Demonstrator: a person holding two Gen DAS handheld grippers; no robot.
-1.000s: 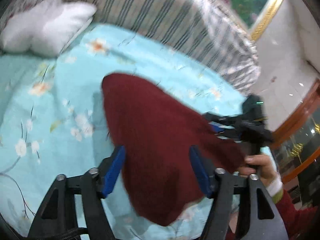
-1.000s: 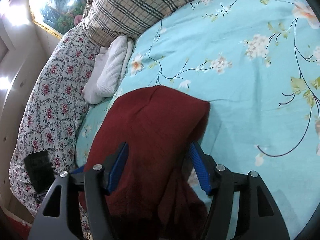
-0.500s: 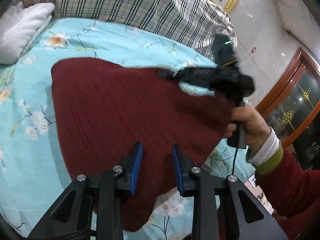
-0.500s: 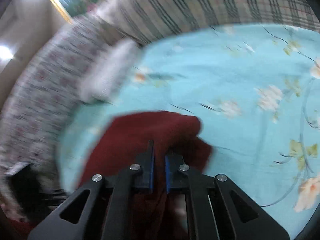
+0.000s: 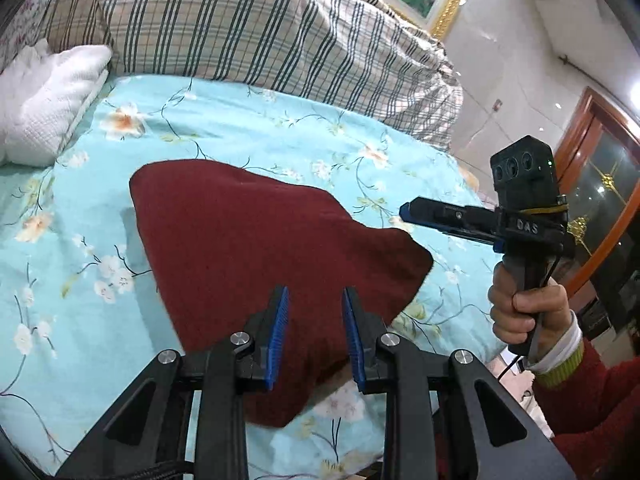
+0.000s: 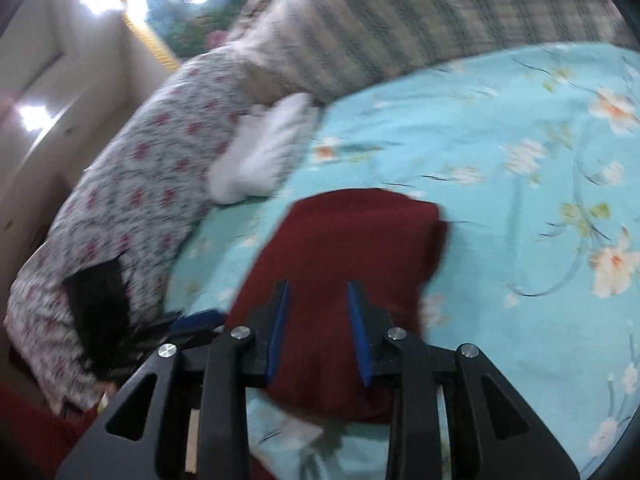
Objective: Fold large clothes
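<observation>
Left wrist view alone shows the right hand-held gripper [image 5: 408,211] from the side, above the bedsheet [image 5: 280,136], just right of the folded maroon sweater [image 5: 256,248], whose long axis runs away ahead-left. Left hand-held gripper [image 5: 314,300] and right hand-held gripper [image 6: 316,292]: fingers apart, holding nothing, sweater beneath.

I see a dark red knit garment [image 5: 256,264] at centre frame on a turquoise floral bedsheet [image 5: 280,136], beige plaid pillow [image 5: 260,28] at the top, white pillow [image 5: 44,108] upper left.
</observation>
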